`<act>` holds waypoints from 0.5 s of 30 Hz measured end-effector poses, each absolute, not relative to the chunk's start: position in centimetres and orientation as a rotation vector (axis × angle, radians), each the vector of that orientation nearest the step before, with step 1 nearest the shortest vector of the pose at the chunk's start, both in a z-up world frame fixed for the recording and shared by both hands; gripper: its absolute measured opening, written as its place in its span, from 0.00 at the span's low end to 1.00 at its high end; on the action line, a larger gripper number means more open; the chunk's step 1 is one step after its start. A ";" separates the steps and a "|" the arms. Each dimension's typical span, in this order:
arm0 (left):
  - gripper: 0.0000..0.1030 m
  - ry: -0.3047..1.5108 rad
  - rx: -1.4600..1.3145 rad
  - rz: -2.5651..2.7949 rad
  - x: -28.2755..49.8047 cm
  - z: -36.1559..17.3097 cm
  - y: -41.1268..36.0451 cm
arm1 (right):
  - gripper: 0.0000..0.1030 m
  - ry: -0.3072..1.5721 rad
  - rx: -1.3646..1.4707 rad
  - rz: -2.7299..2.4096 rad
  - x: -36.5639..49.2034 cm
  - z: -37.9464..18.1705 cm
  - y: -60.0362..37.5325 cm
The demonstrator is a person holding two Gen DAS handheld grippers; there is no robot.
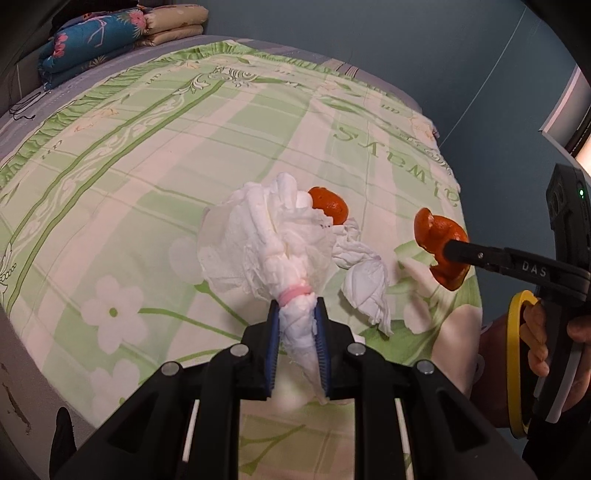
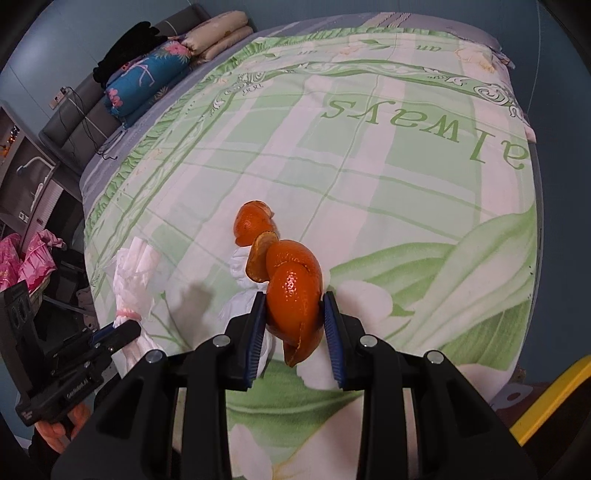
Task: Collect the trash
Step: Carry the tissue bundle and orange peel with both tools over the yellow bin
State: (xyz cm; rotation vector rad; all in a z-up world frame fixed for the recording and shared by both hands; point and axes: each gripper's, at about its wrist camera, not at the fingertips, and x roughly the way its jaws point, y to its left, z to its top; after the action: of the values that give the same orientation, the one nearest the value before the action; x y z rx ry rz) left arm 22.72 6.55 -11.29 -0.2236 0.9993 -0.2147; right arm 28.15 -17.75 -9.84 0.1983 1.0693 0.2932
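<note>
My left gripper (image 1: 297,314) is shut on a white tissue bundle (image 1: 258,240) tied with a pink band, held above the bed; it also shows in the right wrist view (image 2: 135,269). My right gripper (image 2: 295,306) is shut on an orange peel (image 2: 293,291), lifted over the bed's near edge; it shows in the left wrist view (image 1: 439,247) too. A second orange peel (image 1: 328,208) and a crumpled white tissue (image 1: 365,273) lie on the bedspread between the grippers; the right wrist view also shows that peel (image 2: 251,223).
The bed has a green and white flowered spread (image 1: 147,166) printed with "always". Folded quilts (image 1: 110,33) sit at the head. Pink items (image 2: 26,258) lie beside the bed at left. A yellow object (image 2: 554,391) is at lower right.
</note>
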 end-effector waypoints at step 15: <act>0.16 0.817 -0.190 -0.263 15.2 -6.2 5.9 | 0.28 0.926 0.275 0.320 20.5 -5.1 -20.2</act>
State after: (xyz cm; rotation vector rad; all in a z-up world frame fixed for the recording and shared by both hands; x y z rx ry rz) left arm 15.24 5.92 -6.21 -0.1904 0.8166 -0.2629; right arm 20.55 -20.23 -5.13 0.2755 0.9264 0.3205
